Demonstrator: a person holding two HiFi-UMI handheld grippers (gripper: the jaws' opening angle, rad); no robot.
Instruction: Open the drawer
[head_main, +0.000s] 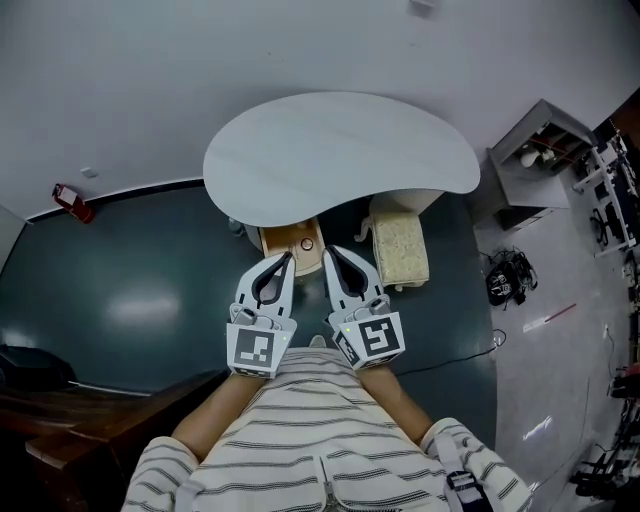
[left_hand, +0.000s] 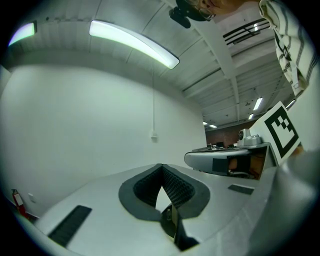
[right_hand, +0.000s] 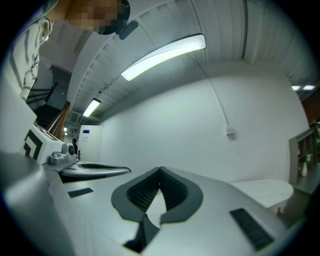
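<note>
Wooden drawer (head_main: 290, 240) with round knob (head_main: 307, 244), beneath table (head_main: 340, 150) edge

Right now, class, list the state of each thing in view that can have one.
left gripper: shut, nothing between its jaws.
right gripper: shut, nothing between its jaws.
drawer: seems shut, hard to tell from above; neither gripper touches it.
ceiling light: on.

White curved table (head_main: 340, 150), cushioned stool (head_main: 400, 250), red extinguisher (head_main: 72, 202)
</note>
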